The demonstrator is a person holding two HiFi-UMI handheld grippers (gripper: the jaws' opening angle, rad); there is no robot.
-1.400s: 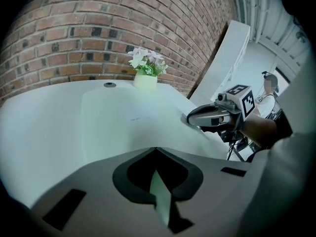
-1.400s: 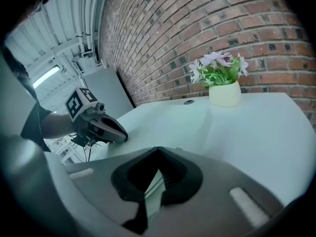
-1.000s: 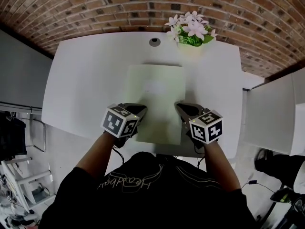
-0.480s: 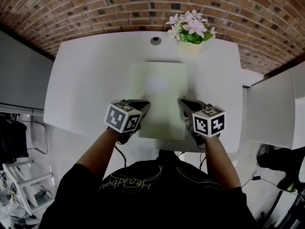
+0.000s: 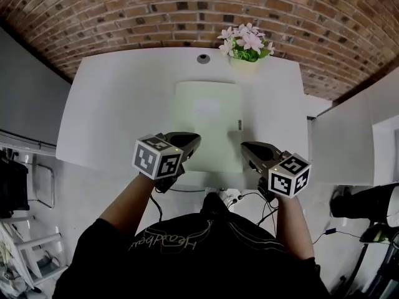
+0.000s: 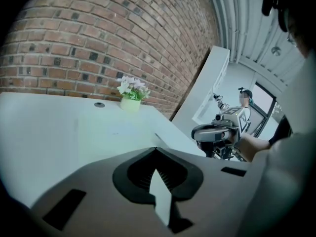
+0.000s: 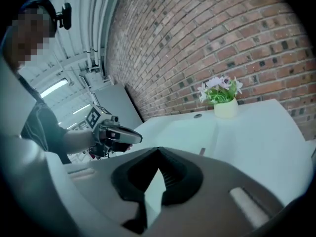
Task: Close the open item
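A pale green flat folder (image 5: 209, 123) lies closed on the white table (image 5: 112, 104), with a small tab on its right edge. My left gripper (image 5: 192, 139) hovers at the folder's near left corner, shut, with nothing in it. My right gripper (image 5: 246, 147) hangs over the near right corner, by the table's front edge, shut and empty too. In the left gripper view the jaws (image 6: 155, 149) meet at the tip, with the folder (image 6: 113, 130) ahead and the right gripper (image 6: 212, 131) off to the side. The right gripper view shows its jaws (image 7: 158, 149) closed, the folder (image 7: 187, 130) beyond.
A pot of pink and white flowers (image 5: 246, 45) stands at the table's back edge, beside a round cable hole (image 5: 202, 58). A brick wall runs behind. A white cabinet (image 5: 340, 136) stands to the right, and cables hang under the table's front edge.
Both grippers have drawn back from the folder toward the table's front edge. The right one has also moved out to the right. The folder has stayed flat and closed.
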